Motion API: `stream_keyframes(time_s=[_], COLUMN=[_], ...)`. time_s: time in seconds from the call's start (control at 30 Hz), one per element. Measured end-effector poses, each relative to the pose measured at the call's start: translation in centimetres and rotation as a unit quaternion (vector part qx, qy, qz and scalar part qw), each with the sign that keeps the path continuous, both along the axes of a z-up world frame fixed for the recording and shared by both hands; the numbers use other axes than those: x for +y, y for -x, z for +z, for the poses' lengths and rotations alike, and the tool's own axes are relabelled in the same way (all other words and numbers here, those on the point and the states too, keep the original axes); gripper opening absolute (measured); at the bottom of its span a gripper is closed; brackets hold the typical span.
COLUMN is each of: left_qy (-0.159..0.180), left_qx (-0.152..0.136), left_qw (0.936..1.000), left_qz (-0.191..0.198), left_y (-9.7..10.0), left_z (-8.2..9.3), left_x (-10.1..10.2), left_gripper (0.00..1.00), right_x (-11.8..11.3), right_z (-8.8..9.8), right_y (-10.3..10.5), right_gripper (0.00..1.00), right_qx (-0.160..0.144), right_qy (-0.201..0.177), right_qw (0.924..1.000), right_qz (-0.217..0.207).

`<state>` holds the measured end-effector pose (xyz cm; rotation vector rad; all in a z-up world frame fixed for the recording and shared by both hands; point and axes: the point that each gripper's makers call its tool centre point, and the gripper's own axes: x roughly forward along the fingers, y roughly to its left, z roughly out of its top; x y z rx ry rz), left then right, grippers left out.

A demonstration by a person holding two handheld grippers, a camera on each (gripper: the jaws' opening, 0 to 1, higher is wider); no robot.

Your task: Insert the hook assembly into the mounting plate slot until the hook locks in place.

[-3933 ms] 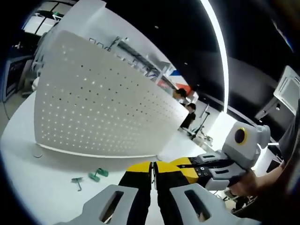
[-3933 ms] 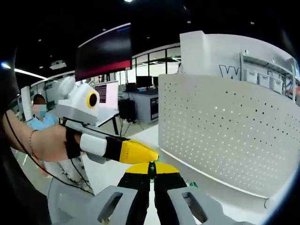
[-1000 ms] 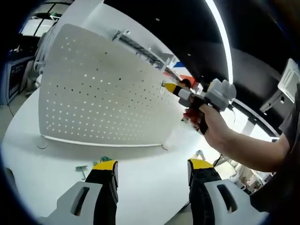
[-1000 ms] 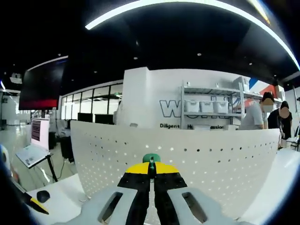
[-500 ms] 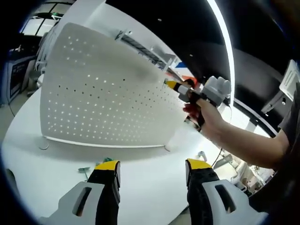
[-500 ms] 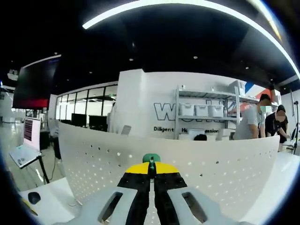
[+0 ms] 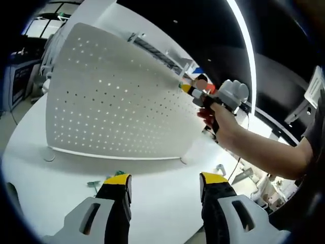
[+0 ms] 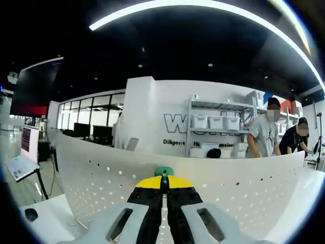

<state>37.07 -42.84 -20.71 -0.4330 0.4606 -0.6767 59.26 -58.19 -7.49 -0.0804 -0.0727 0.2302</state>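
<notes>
Left gripper view looks from low over the bench toward the perforated plate at middle range; right gripper view faces the same plate close, near its top edge.

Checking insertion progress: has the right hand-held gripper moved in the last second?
Yes. In the left gripper view the right hand-held gripper sits slightly lower against the pegboard's top edge, tip at the board.
</notes>
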Motion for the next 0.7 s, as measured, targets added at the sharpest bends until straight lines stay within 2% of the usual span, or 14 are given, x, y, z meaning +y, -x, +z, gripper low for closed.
stream_keyframes(time_s=[0.2, 0.47, 0.7], left_qy=[-0.005, -0.007, -0.008], left_qx=[-0.005, -0.002, -0.004], left_qw=[1.0000, 1.0000, 0.9999], left_qz=[-0.001, 0.004, 0.010], left_y=[-0.2, -0.3, -0.5], left_z=[0.1, -0.2, -0.3], left_x=[0.0, 0.5, 1.1], left_gripper=[0.60, 0.57, 0.56], right_x=[-0.1, 0.1, -0.2], right_z=[0.0, -0.8, -1.4], right_y=[0.0, -0.2, -0.3], right_gripper=[0.00, 0.00, 0.00], right_qx=[0.000, -0.006, -0.031], right_qy=[-0.016, -0.004, -0.008], right_qw=[0.9999, 1.0000, 0.9993], right_qz=[-0.002, -0.005, -0.020])
